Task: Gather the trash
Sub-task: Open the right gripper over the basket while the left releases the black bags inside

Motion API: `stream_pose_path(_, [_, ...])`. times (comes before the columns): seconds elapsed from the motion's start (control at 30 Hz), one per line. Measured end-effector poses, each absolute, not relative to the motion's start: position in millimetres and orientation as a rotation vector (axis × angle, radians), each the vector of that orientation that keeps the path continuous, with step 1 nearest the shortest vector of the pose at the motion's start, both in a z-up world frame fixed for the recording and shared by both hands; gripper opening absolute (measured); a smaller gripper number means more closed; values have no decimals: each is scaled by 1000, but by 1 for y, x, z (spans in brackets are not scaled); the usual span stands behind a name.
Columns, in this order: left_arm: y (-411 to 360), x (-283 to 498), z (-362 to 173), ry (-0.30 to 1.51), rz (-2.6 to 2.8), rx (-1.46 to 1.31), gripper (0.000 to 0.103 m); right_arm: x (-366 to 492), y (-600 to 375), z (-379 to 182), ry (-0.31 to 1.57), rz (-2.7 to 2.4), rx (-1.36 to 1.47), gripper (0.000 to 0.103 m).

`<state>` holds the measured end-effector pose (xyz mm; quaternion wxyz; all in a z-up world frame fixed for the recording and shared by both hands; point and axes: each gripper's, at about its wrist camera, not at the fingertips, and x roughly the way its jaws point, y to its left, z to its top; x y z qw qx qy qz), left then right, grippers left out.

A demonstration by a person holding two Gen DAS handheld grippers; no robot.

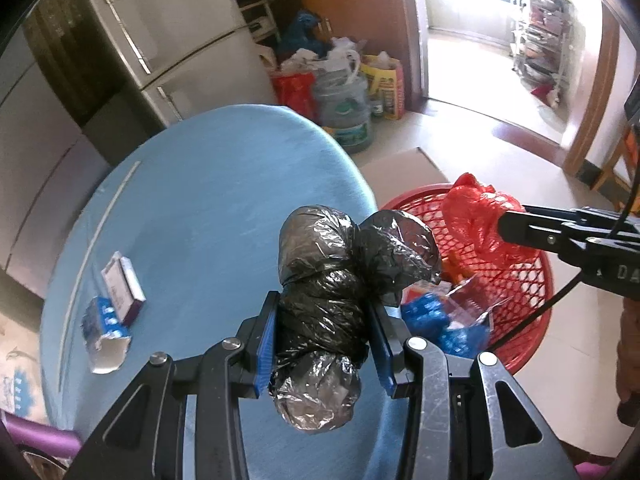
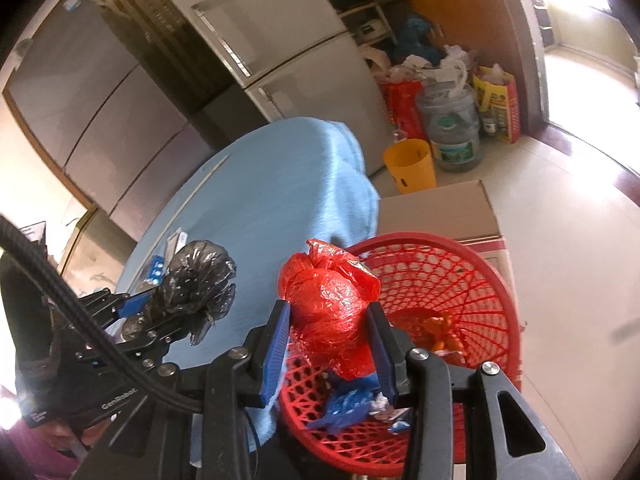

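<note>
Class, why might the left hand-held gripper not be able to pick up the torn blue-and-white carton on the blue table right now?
Probably it cannot yet: the left hand-held gripper is already shut on a knotted black plastic bag. The torn blue-and-white carton lies unobstructed on the blue table.

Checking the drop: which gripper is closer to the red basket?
Right. The right gripper holds its red bag over the red basket; the left gripper hangs over the table beside it.

Daylight glare through doorway [image 1: 480, 40], fisheye-bent edges, dark corners, slight blur
</note>
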<state>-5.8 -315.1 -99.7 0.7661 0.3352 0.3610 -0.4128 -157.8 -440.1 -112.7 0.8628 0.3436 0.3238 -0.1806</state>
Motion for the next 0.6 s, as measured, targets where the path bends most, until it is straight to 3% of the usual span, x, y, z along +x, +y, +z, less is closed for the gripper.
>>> stream_pose_path(0.33, [-342, -15, -107, 829, -1020, 721, 44, -175, -464, -127, 707, -452, 773, 45])
stream_pose_path(0.47, [-343, -16, -109, 838, -1033, 716, 63, -177, -468, -128, 705, -456, 798, 51])
stream_pose_path(0.6, [-336, -12, -106, 830, -1039, 706, 63, -177, -469, -125, 699, -462, 801, 53])
